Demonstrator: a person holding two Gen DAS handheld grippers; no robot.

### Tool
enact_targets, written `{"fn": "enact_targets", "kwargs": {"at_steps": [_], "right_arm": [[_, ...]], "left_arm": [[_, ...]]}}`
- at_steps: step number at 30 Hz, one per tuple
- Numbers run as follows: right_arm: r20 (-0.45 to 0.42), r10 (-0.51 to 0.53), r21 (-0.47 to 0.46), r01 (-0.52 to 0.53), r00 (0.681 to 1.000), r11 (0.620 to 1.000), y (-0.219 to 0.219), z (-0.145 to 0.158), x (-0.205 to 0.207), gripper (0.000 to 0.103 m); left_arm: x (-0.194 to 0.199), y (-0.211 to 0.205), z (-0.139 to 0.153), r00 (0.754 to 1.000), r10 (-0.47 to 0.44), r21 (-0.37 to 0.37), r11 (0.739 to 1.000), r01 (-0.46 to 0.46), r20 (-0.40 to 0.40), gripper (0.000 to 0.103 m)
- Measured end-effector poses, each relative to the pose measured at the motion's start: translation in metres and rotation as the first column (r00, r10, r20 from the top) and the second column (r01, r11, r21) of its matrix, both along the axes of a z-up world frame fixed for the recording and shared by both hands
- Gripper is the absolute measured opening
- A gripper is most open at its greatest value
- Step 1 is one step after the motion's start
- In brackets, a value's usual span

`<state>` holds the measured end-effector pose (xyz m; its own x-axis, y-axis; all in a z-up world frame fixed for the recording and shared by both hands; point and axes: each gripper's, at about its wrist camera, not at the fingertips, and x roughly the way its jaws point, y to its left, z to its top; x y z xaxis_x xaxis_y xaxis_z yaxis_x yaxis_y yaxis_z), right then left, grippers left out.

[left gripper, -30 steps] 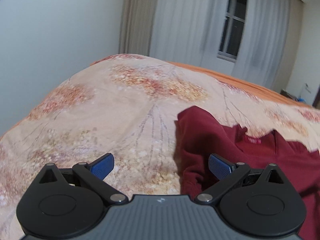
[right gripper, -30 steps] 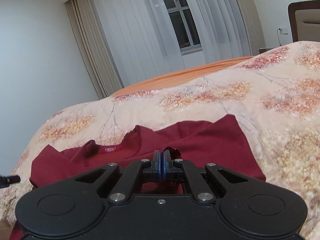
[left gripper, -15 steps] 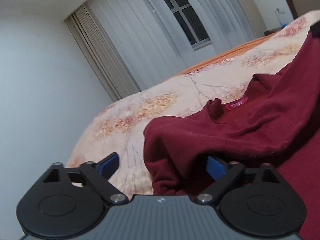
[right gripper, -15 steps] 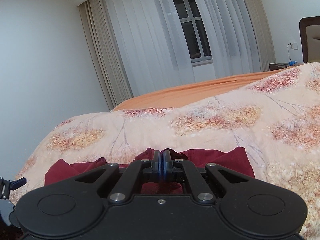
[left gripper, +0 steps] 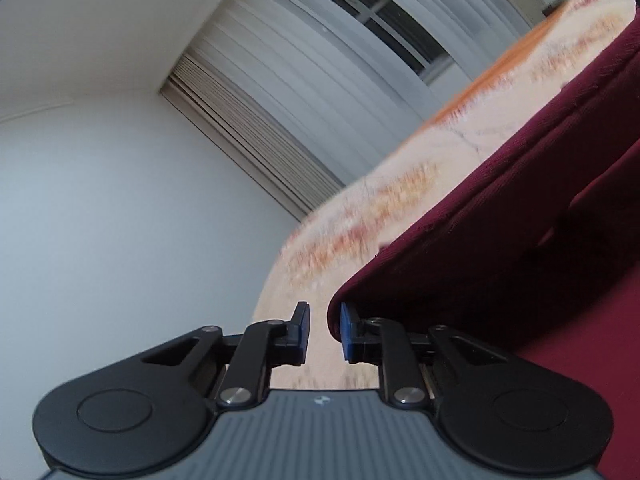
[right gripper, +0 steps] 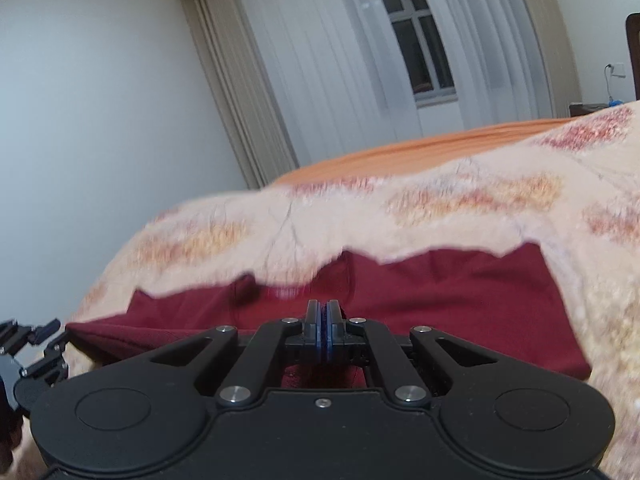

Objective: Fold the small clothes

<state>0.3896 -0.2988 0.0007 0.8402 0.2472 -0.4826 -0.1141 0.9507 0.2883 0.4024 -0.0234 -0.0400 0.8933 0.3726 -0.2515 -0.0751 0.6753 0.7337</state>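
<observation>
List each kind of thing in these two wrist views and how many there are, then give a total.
Dark red garment: 1
Floral bedspread: 1
Grippers: 2, left gripper, right gripper
Window: 1
Total: 5

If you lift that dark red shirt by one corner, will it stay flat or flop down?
Probably flop: the dark red knit shirt already lies in soft folds and wavy edges on the floral bedspread. It looks light, and likely drapes from the right hand-held gripper, which is closed on a fold.
</observation>
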Motion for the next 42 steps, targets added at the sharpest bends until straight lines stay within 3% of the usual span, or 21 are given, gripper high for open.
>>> {"fn": "enact_targets", "kwargs": {"at_steps": [5, 10, 11, 13, 15, 18, 20, 23, 26, 28, 31, 33, 34, 35, 37, 40, 41, 42], "right_arm": [[-0.108, 0.004, -0.018, -0.006, 0.994, 1.0, 0.003, -0.038, -0.017, 0.002], [-0.115, 0.029, -0.026, -0.033, 0.993, 0.999, 0.001, -0.048, -0.033, 0.025], [-0.113, 0.035, -0.02, -0.037, 0.993, 0.999, -0.001, -0.048, -0.035, 0.029], [-0.108, 0.042, -0.001, -0.043, 0.993, 0.999, -0.003, -0.046, -0.036, 0.048], [-0.094, 0.043, 0.004, -0.043, 0.995, 0.999, -0.004, -0.043, -0.035, 0.056], [-0.08, 0.023, 0.001, -0.023, 0.997, 1.0, -0.004, -0.039, -0.03, 0.056], [-0.075, 0.012, 0.004, -0.012, 0.997, 1.0, -0.002, -0.037, -0.024, 0.055], [-0.078, 0.016, -0.009, -0.016, 0.997, 1.0, 0.007, -0.039, -0.014, 0.045], [-0.083, 0.014, -0.046, -0.018, 0.996, 0.999, 0.017, -0.041, -0.008, 0.024], [-0.066, 0.014, -0.076, -0.019, 0.998, 0.997, 0.021, -0.038, -0.008, 0.01], [-0.029, 0.026, -0.1, -0.029, 0.999, 0.995, 0.022, -0.03, -0.008, 0.008], [0.008, 0.026, -0.132, -0.024, 1.0, 0.991, 0.022, -0.021, -0.007, 0.007], [0.027, 0.024, -0.142, -0.02, 0.999, 0.99, 0.022, -0.017, -0.006, 0.007], [0.049, 0.022, -0.146, -0.015, 0.999, 0.989, 0.021, -0.011, -0.005, 0.007], [0.093, 0.007, -0.15, 0.007, 0.996, 0.989, 0.017, -0.002, -0.003, 0.007], [0.129, -0.031, -0.163, 0.052, 0.991, 0.985, 0.011, 0.005, 0.005, 0.007], [0.119, -0.049, -0.17, 0.069, 0.992, 0.983, 0.009, 0.004, 0.009, 0.007], [0.099, -0.058, -0.178, 0.075, 0.993, 0.981, 0.007, 0.001, 0.015, 0.007]], "left_arm": [[-0.017, 0.022, -0.027, 0.985, -0.039, -0.074, 0.997, 0.027, -0.169, 0.032], [-0.044, 0.047, -0.021, 0.993, -0.01, -0.159, 0.987, -0.009, -0.118, 0.099], [-0.049, 0.053, -0.015, 0.994, -0.008, -0.186, 0.983, -0.012, -0.107, 0.102], [-0.052, 0.065, -0.005, 0.99, -0.007, -0.265, 0.964, -0.03, -0.138, 0.103], [-0.054, 0.08, 0.004, 0.988, 0.007, -0.353, 0.934, -0.061, -0.153, 0.103], [-0.044, 0.096, 0.02, 0.99, 0.029, -0.462, 0.882, -0.09, -0.136, 0.103], [-0.031, 0.102, 0.032, 0.992, 0.039, -0.525, 0.846, -0.095, -0.117, 0.103], [0.004, 0.1, 0.043, 0.996, 0.043, -0.578, 0.812, -0.084, -0.083, 0.103], [0.045, 0.097, 0.049, 0.995, 0.027, -0.624, 0.777, -0.082, -0.097, 0.102], [0.07, 0.091, 0.045, 0.992, -0.002, -0.646, 0.759, -0.079, -0.124, 0.093], [0.103, 0.083, 0.031, 0.978, -0.036, -0.652, 0.751, -0.11, -0.207, 0.075], [0.114, 0.082, 0.018, 0.967, -0.025, -0.668, 0.727, -0.155, -0.252, 0.048], [0.117, 0.083, 0.014, 0.962, -0.016, -0.679, 0.712, -0.181, -0.273, 0.023], [0.116, 0.084, 0.01, 0.958, 0.006, -0.688, 0.694, -0.211, -0.287, 0.009], [0.109, 0.09, 0.012, 0.965, 0.036, -0.728, 0.649, -0.22, -0.26, 0.004], [0.089, 0.097, 0.022, 0.987, 0.081, -0.806, 0.57, -0.163, -0.142, 0.003], [0.085, 0.099, 0.025, 0.988, 0.102, -0.819, 0.553, -0.154, -0.117, 0.0], [0.084, 0.099, 0.025, 0.986, 0.133, -0.816, 0.555, -0.161, -0.104, 0.0]]}}
